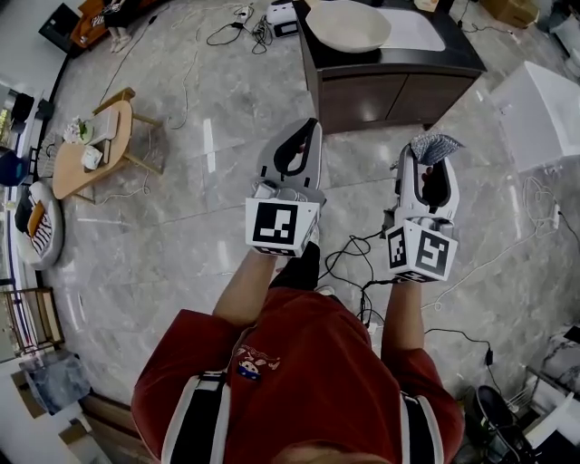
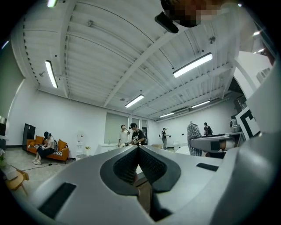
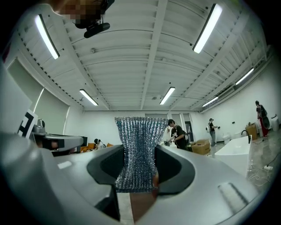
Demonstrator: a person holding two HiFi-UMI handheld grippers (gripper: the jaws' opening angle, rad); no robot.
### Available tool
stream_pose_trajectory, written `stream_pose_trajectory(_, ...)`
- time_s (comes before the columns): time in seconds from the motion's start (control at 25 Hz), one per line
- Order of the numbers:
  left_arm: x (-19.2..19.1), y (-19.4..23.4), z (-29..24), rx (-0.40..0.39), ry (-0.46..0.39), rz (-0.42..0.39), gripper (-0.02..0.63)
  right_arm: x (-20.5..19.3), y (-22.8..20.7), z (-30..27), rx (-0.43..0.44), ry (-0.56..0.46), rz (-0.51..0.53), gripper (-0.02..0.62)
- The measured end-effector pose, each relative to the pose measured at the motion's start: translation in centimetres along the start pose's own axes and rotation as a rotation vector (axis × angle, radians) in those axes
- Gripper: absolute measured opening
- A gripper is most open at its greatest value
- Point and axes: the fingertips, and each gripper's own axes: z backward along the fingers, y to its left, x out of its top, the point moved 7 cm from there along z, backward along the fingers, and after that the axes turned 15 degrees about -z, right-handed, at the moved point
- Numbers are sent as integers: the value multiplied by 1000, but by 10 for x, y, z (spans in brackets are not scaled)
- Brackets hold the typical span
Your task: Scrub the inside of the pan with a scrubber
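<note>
Gripping claw, right point(image 3: 139, 163): clenched on the scrubber point(image 3: 139, 143), a glittery silver mesh strip that stands upright between the pads and fans out above them.
Left claw point(image 2: 138, 148): clenched, pads pressed together, nothing between them.
Pose: both claws raised side by side but apart, in front of a person in a red shirt point(image 1: 299, 381), over the marble floor point(image 1: 181, 227).
Counter point(image 1: 381, 95): dark, at the top of the head view, well apart from both claws, carrying a white bowl point(image 1: 349, 25).
Floor clutter: black cables point(image 1: 349, 258) beneath the claws.
</note>
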Motion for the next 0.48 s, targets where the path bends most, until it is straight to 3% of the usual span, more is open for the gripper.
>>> stream_pose_trajectory(0.32,-34,41,-65,21,41,28,6,-20,-9,-80,1,55,4,218)
stream_pose_trajectory(0.48,-36,66,-101,30,15,45,6,-20,-7,-121,3,57,13,218)
